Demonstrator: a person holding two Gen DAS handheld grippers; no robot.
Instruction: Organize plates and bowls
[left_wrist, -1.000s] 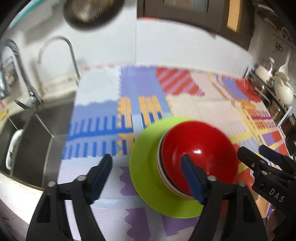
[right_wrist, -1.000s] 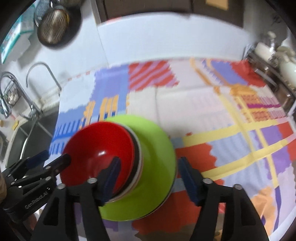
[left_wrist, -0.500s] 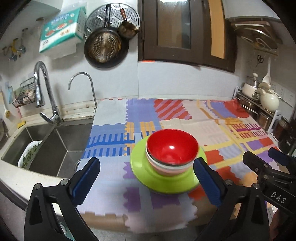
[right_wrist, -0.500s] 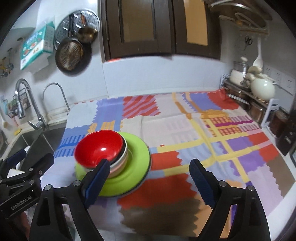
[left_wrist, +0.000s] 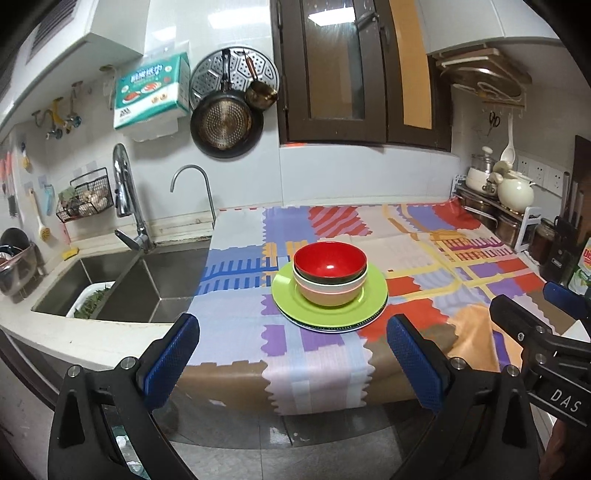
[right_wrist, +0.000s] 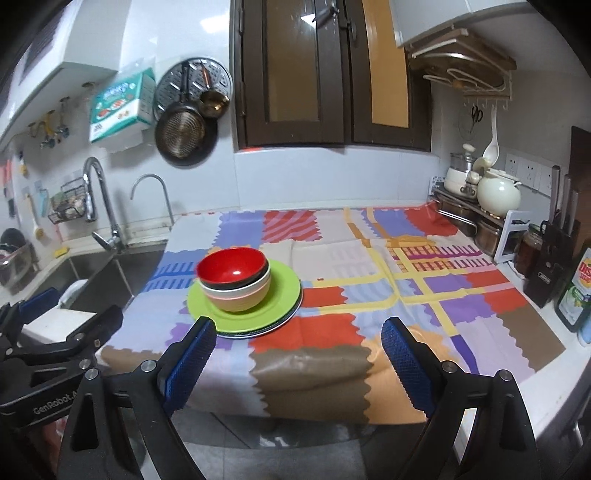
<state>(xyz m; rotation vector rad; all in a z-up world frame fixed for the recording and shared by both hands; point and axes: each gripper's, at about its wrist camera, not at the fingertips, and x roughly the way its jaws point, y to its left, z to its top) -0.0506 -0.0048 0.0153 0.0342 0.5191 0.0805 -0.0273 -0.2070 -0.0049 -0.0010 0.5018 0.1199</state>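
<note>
A red bowl (left_wrist: 330, 260) sits nested in a cream bowl (left_wrist: 330, 294), and both stand on a green plate (left_wrist: 373, 295) that tops a small stack of plates on the patterned cloth. The same stack shows in the right wrist view, with the red bowl (right_wrist: 232, 266) on the green plate (right_wrist: 284, 295). My left gripper (left_wrist: 293, 363) is open and empty, held off the counter's front edge. My right gripper (right_wrist: 299, 363) is also open and empty, back from the counter. Each gripper shows at the edge of the other's view.
A steel sink (left_wrist: 122, 284) with two taps lies left of the cloth. A rack with pots and a white teapot (left_wrist: 515, 192) stands at the back right. A knife block (right_wrist: 550, 258) and a bottle (right_wrist: 576, 291) stand at the right edge.
Both grippers have drawn back and up from the stack, which looked close and large a second ago. The stack stays put on the cloth. Both grippers remain open.
</note>
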